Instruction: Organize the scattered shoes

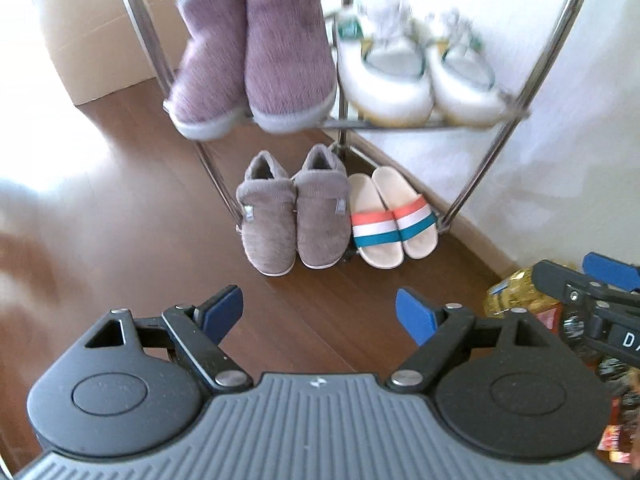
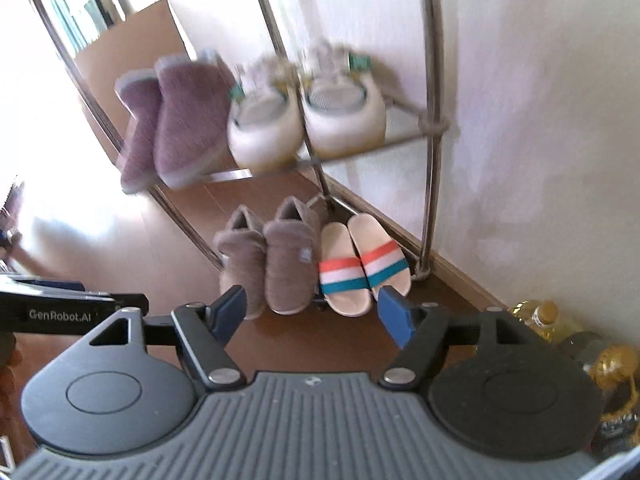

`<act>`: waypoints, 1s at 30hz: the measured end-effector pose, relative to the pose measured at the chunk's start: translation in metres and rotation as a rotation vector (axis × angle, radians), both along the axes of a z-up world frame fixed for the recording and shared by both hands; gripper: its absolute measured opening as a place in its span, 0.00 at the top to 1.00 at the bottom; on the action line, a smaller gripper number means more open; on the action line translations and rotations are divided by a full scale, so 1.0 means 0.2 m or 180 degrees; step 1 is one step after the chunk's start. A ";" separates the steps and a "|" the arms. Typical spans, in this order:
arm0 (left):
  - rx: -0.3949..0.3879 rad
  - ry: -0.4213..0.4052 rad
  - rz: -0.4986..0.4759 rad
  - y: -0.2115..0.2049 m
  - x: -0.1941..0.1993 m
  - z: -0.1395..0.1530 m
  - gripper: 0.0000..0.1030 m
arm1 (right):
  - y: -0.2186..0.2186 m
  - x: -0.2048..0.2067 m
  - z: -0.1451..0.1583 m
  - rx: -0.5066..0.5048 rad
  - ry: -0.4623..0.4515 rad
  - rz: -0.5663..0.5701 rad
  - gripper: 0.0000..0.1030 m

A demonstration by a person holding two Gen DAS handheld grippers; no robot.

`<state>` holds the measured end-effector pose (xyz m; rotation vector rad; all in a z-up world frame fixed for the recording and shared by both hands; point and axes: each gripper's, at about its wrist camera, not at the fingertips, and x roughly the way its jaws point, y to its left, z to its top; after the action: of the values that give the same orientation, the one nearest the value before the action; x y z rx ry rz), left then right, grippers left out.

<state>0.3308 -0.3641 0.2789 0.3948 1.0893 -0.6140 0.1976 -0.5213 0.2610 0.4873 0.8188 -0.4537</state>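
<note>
A chrome shoe rack [image 1: 472, 200] stands against the wall. On its upper shelf sit a pair of purple slipper boots [image 1: 256, 60] and a pair of white sneakers [image 1: 420, 76]. Below, on the floor level, a pair of grey-brown slippers [image 1: 292, 216] stands beside a pair of striped slides [image 1: 390, 218]. My left gripper [image 1: 320, 312] hangs open above the wooden floor, nothing between its blue pads. My right gripper [image 2: 314, 312] is open and empty too, above the slippers [image 2: 268, 264] and slides [image 2: 362, 268]. The boots [image 2: 172, 120] and sneakers [image 2: 304, 116] look blurred.
A cardboard box [image 1: 100, 40] leans by the wall left of the rack. Yellow oil bottles [image 2: 540, 316] and packets [image 1: 516, 300] crowd the floor at the right. The right gripper's body [image 1: 592, 300] shows at the left view's right edge. Wooden floor [image 1: 120, 220] lies open to the left.
</note>
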 end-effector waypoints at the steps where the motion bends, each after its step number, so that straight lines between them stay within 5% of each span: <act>1: -0.0016 -0.0008 0.0004 0.01 -0.02 0.07 0.17 | 0.01 -0.02 0.07 0.0025 -0.0041 -0.0017 0.26; 5: -0.0044 -0.0148 -0.0068 0.07 -0.13 0.31 0.17 | 0.10 -0.14 0.30 -0.0029 -0.0195 -0.0008 0.18; 11: -0.0125 -0.0214 -0.0031 0.20 -0.24 0.47 0.17 | 0.27 -0.29 0.50 -0.0160 -0.0240 -0.0060 0.08; 21: -0.0217 -0.0305 -0.0033 0.54 -0.46 0.90 0.15 | 0.68 -0.55 0.89 -0.0305 -0.0335 -0.0258 0.01; 30: -0.0447 -0.0649 0.0002 0.86 -0.66 1.36 0.06 | 1.01 -0.70 1.32 -0.0973 -0.0408 -0.0126 0.01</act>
<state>0.1979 -0.1913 0.5502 0.3274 0.8466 -0.6314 0.0569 -0.3195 0.5246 0.2462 0.6039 -0.5678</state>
